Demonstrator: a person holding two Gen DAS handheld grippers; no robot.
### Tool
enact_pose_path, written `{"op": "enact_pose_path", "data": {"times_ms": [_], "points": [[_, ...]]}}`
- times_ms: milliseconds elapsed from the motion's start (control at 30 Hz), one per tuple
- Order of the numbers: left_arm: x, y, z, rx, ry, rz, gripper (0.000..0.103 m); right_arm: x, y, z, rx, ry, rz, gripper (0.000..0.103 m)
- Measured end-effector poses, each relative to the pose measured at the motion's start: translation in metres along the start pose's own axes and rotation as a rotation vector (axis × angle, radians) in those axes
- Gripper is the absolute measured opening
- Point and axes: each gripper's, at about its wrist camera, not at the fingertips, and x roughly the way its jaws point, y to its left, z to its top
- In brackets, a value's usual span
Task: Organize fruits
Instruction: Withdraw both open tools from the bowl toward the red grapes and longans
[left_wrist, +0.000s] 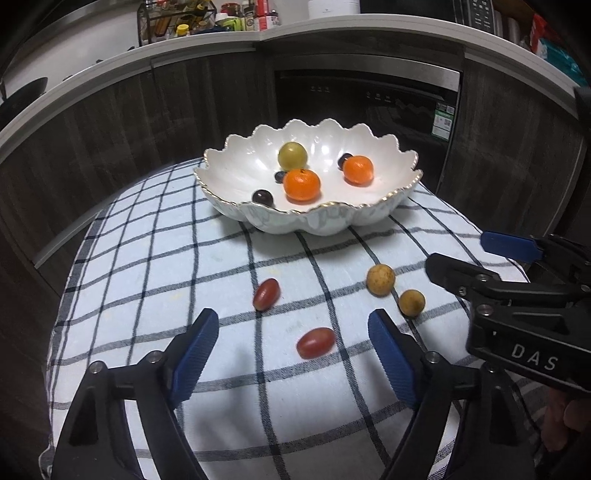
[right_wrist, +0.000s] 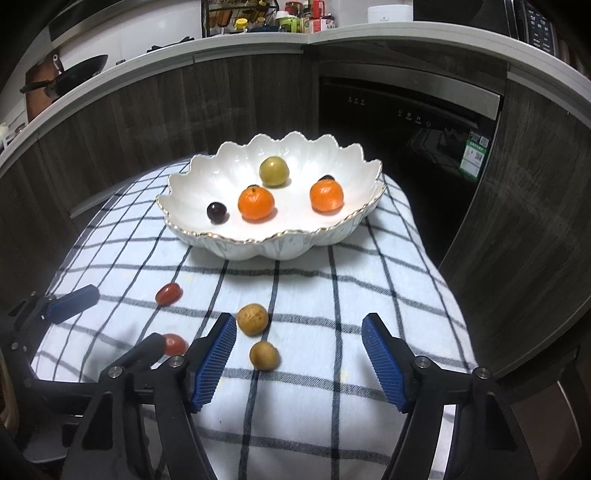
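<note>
left tongs (left_wrist: 293, 345): wide, empty, straddling near red grape (left_wrist: 316, 342) for pickup | right tongs (right_wrist: 299, 354): wide, empty, over near longan (right_wrist: 263, 355) | bowl (right_wrist: 207, 236): far, destination

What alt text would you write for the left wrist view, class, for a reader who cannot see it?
The open left gripper hovers over a red grape tomato on a checked cloth. Another tomato and two tan round fruits lie nearby. Behind, a scalloped white bowl holds two oranges; the right gripper enters at right.
</note>
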Motion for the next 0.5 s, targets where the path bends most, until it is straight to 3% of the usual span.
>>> {"op": "enact_pose_path", "data": {"times_ms": [300, 500], "points": [[0.011, -0.007, -0.008, 0.024, 0.018, -0.010, 0.063, 0.010, 0.004, -0.006, -0.006, 0.029, 0.032, 0.068], [0.017, -0.008, -0.011, 0.027, 0.031, -0.031, 0.056, 0.018, 0.006, -0.008, -0.009, 0.052, 0.051, 0.061]]}}
